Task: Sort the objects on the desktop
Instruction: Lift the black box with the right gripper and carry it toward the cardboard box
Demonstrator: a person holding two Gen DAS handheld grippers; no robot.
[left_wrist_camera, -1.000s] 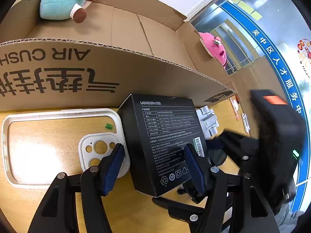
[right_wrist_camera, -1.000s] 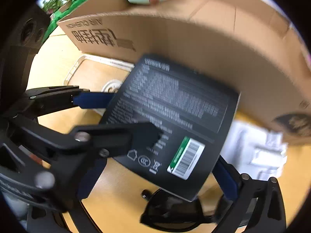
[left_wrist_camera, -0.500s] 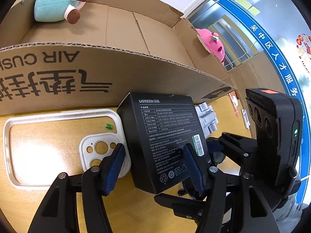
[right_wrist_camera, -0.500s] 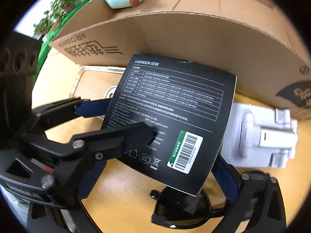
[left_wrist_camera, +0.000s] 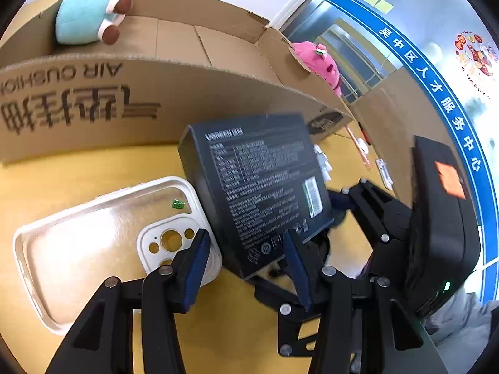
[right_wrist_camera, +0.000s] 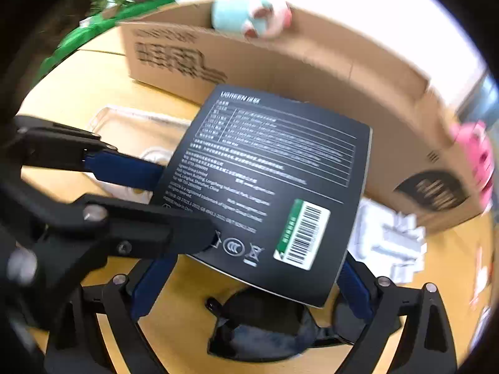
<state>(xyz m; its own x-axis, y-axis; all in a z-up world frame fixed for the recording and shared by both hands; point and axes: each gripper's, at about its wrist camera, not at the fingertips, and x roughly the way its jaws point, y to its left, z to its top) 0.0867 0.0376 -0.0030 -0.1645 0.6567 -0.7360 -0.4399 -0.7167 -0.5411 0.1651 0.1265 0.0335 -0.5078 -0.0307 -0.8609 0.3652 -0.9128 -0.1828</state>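
Both sets of jaws clamped on the black UGREEN box (right_wrist_camera: 268,187) — lifted, tilted over sunglasses (right_wrist_camera: 265,327) on the table (left_wrist_camera: 78,168), clear phone case (left_wrist_camera: 93,237) beside, cardboard carton (left_wrist_camera: 187,99) behind.

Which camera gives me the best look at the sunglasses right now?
The right wrist view: the black sunglasses lie on the desk beneath the lifted black UGREEN box, lenses and bridge showing. The left wrist view shows only a dark sliver, hidden behind the box and a finger.
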